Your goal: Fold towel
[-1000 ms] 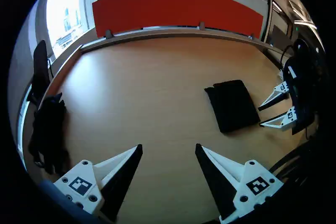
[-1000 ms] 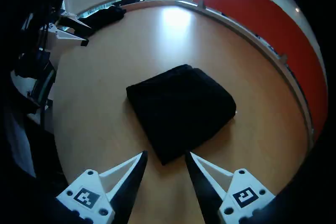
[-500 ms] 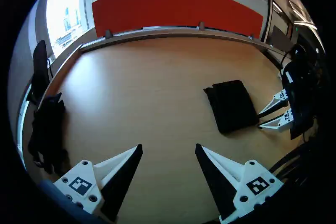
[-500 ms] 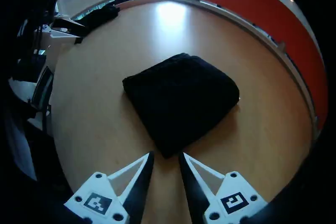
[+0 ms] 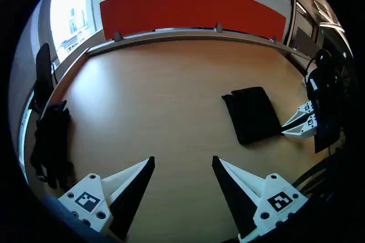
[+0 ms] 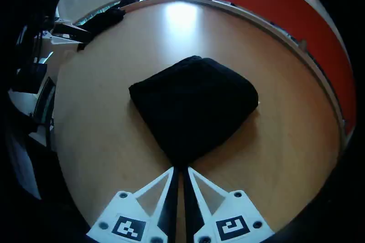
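Item count:

- Grippers: two. The left gripper [image 5: 183, 158] is at the bottom of the left gripper view, and the right gripper [image 6: 180, 169] is at the bottom of the right gripper view.
- Fingers [image 5: 132, 183]: two per gripper, four in all.
- Square markers [image 5: 86, 200]: one per finger.
- Towel [image 5: 252, 114]: one, centre right of the left gripper view.
- Table [image 5: 150, 92]: one.
- Red panel [image 5: 191, 8]: one, along the top.
- Chair [image 5: 43, 76]: one, far left.
- Dark bundle [image 5: 52, 145]: one, lower left.
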